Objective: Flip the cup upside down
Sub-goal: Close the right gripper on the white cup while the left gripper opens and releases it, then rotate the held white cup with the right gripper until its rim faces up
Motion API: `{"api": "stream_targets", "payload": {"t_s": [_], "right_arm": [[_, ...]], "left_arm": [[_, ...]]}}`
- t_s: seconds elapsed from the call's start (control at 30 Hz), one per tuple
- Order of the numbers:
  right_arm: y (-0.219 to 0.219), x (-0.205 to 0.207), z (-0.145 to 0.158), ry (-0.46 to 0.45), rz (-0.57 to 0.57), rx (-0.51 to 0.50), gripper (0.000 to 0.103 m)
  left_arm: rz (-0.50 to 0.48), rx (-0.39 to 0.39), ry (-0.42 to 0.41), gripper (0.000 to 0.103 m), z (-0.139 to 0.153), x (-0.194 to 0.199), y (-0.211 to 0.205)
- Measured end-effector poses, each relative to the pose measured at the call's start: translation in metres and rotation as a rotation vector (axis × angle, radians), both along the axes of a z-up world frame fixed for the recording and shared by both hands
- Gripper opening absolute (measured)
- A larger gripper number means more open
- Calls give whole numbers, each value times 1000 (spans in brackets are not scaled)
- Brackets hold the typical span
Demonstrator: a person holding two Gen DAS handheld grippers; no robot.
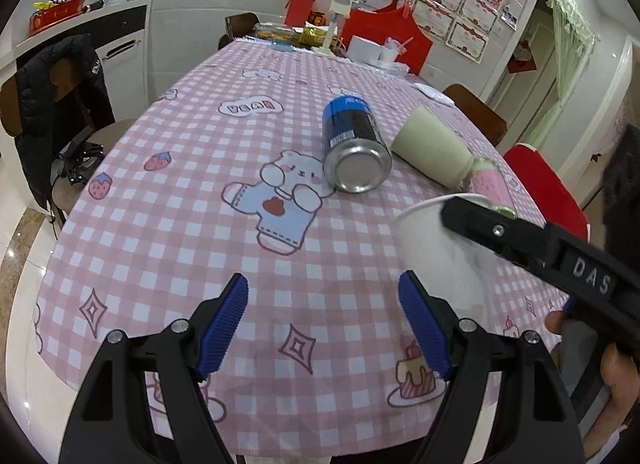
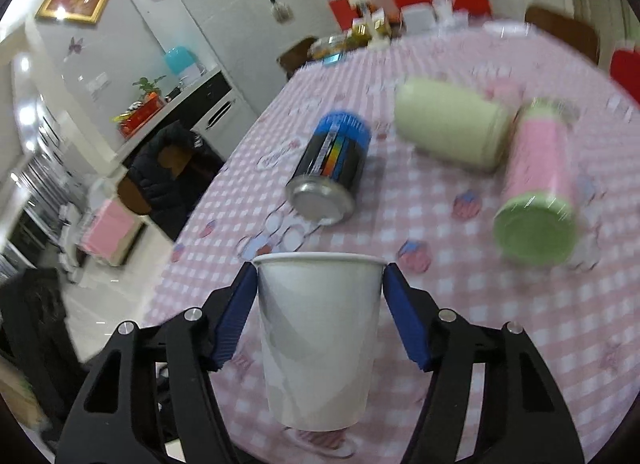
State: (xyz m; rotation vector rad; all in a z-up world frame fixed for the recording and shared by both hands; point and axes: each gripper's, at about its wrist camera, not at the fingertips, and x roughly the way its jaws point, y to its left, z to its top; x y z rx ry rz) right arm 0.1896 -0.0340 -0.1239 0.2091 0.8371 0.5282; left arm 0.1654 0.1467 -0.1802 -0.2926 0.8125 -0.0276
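left gripper (image 1: pixel 323 324): fingers spread, holding nothing, over desk (image 1: pixel 192 199) | cup (image 2: pixel 318 328): white paper, mouth up, pinched near the rim by right gripper (image 2: pixel 319 318), seemingly raised off the cloth | progress: grasped, flip not yet done

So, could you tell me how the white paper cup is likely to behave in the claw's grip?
The cup looks thin-walled, so it would probably dent if the right claw squeezes hard. It is likely very light. Its smooth tapered sides might slip.
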Motion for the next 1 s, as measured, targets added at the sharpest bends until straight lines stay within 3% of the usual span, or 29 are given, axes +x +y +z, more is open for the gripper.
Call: {"api": "stream_targets", "payload": {"t_s": [0.3, 0.6, 0.83, 1.0], "right_arm": [[0, 16, -3, -156, -50, -86, 62], [-9, 30, -3, -202, -80, -19, 62], [-14, 29, -5, -258, -78, -20, 62], [-17, 27, -8, -263, -71, -23, 59]], "left_arm": [[32, -11, -12, 77, 1, 16, 2], [-135, -65, -43, 77, 0, 34, -29], [-119, 10, -11, 77, -12, 56, -49], [-105, -11, 40, 77, -26, 71, -47]]}}
